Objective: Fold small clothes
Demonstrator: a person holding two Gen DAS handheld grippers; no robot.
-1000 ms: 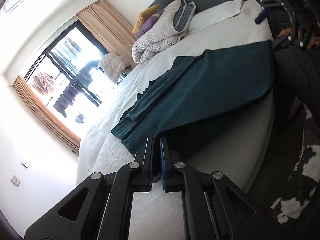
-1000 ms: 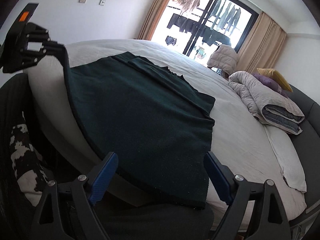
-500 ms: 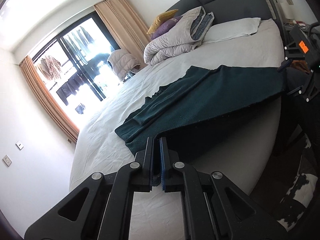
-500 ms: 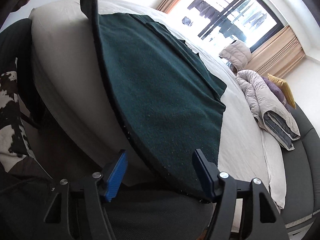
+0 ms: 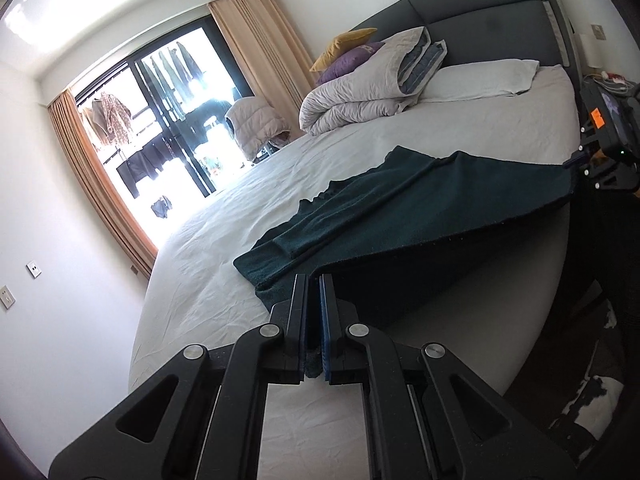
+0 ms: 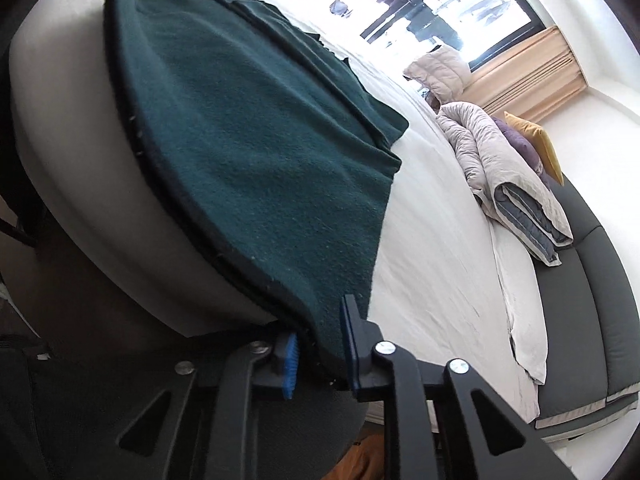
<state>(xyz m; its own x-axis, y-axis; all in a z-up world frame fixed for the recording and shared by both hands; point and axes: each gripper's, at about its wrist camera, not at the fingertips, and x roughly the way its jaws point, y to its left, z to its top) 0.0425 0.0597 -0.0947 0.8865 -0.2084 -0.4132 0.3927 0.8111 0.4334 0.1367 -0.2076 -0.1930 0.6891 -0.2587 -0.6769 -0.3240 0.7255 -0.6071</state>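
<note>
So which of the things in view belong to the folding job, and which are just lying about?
Job:
- dark green garment, spread on the bed
- left claw, shut on its near corner
- right claw, closing around the other corner

Lying about:
- rolled grey duvet
- yellow cushion
- purple cushion
- white pillow

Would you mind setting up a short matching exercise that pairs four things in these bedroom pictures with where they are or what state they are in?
Things:
1. dark green garment
2. folded grey duvet
3. left gripper
4. yellow cushion

Places or states:
A. against the headboard, behind the purple cushion
B. shut on the garment's near corner
C. spread across the white sheet, one edge lifted
D. piled near the long white pillow

Pairs: 1-C, 2-D, 3-B, 4-A
</note>
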